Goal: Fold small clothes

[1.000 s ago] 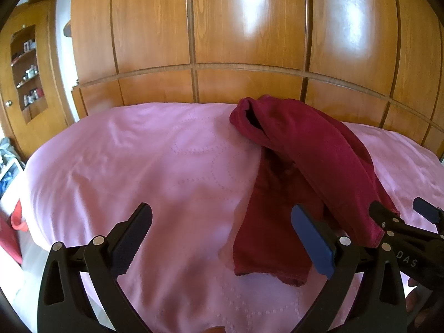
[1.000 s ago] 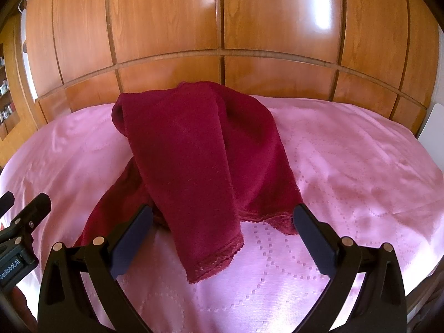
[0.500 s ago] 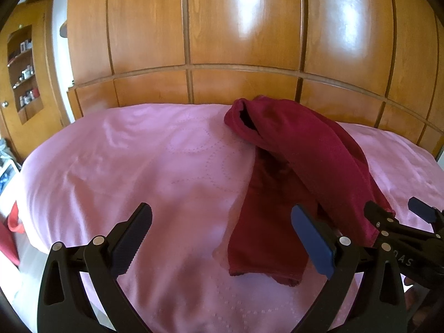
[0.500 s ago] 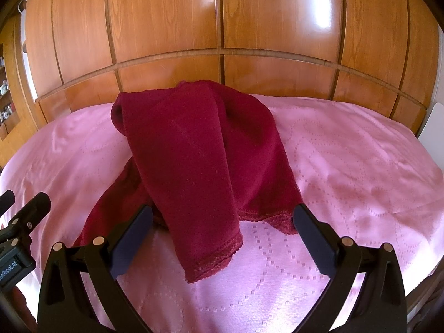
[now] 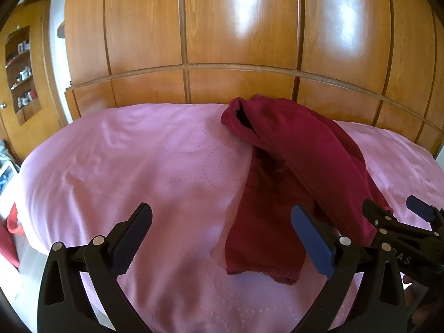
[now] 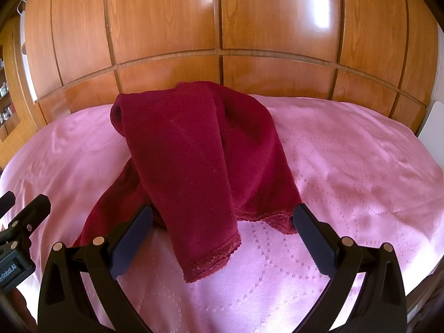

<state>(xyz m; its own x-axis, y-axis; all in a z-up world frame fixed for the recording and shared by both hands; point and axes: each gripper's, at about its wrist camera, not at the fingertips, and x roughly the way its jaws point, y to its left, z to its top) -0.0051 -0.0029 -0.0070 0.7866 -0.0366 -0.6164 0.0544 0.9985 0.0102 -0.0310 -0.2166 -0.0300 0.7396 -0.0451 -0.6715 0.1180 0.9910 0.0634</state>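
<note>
Garment [image 6: 199, 161] lies rumpled on pink bed [image 6: 347, 166], center frame in R view, right of center in L view; unchanged vs 0.5 s ago. L gripper [image 5: 222, 238] and R gripper [image 6: 222, 230] both spread wide, empty (L view shifted slightly).

Dark red garment [image 6: 194, 149] lies crumpled (lace-trimmed hem nearest) on bed.

My dark red knit garment [image 6: 194, 149] looked matt with lace trim; pink bedspread [image 6: 347, 172] had satiny sheen, wood headboard [image 5: 238, 27] glossy.
</note>
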